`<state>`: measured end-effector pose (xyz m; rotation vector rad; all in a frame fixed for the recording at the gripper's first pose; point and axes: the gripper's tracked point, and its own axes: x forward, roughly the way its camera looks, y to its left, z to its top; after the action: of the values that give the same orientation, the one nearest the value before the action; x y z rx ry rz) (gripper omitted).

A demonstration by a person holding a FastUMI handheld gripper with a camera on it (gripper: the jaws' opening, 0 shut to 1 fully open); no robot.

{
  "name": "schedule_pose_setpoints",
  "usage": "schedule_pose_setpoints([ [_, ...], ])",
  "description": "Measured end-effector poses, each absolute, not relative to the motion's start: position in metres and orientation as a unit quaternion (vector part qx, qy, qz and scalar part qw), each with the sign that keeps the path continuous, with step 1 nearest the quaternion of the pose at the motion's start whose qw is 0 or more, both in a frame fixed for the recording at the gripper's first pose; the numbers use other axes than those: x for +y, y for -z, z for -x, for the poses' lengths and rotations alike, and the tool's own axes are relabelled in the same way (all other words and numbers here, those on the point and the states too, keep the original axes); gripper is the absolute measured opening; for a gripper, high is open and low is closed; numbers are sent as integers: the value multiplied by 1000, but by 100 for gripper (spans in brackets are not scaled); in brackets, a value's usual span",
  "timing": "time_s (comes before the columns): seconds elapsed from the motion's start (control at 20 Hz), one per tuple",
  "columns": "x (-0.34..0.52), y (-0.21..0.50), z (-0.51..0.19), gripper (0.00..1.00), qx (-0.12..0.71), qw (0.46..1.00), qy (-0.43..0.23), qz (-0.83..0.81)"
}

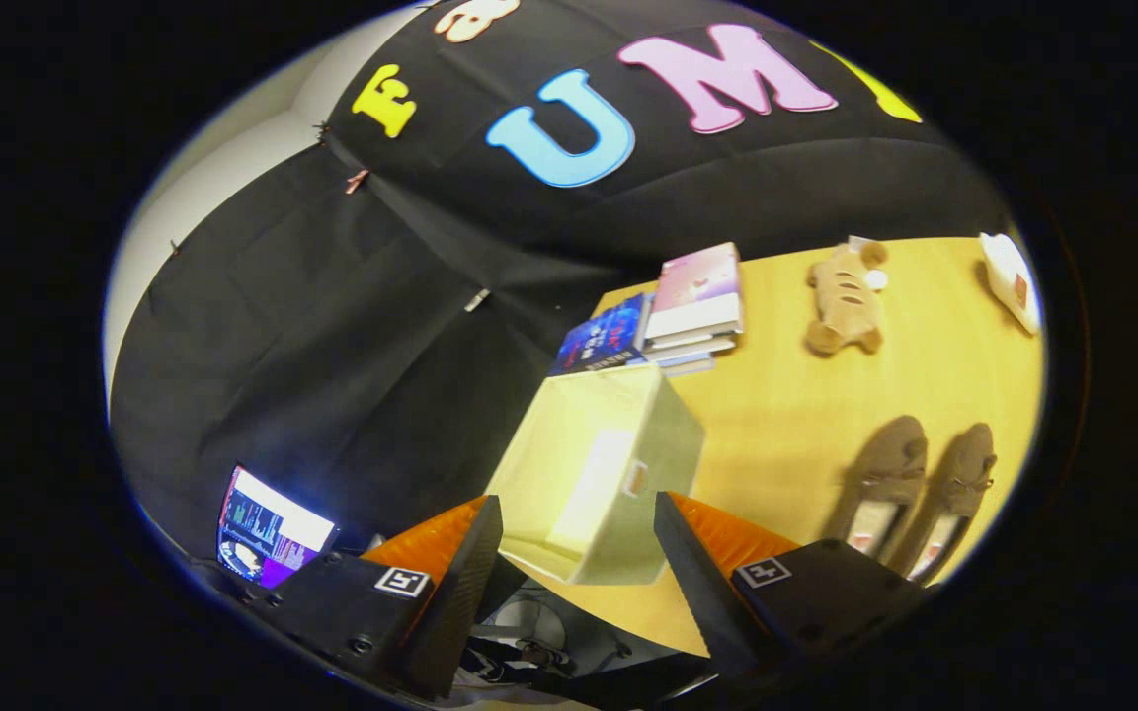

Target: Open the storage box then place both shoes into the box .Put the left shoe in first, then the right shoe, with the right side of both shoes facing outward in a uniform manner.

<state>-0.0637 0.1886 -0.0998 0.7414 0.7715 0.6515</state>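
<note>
A pale storage box [597, 469] stands on the wooden table [786, 405], just ahead of my gripper [579, 533] and between its two fingers. The fingers stand wide apart and touch nothing, so the gripper is open. I cannot tell whether the box's lid is up or down. Two brown slip-on shoes lie side by side to the right of the box, the left one [883, 482] and the right one [954, 494], toes pointing away from me. They lie beyond the right finger [688, 563].
A stack of books [695, 306] and a blue book [607, 336] sit behind the box. A tan plush toy [844, 296] and a white packet [1012, 278] lie further right. A lit screen [268, 528] glows below the table's edge, left of the fingers.
</note>
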Motion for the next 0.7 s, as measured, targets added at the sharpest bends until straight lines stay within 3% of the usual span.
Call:
schedule_pose_setpoints([
  [0.35, 119, 224, 80, 96, 455, 833, -175, -262],
  [0.7, 101, 306, 83, 88, 517, 813, -120, -239],
])
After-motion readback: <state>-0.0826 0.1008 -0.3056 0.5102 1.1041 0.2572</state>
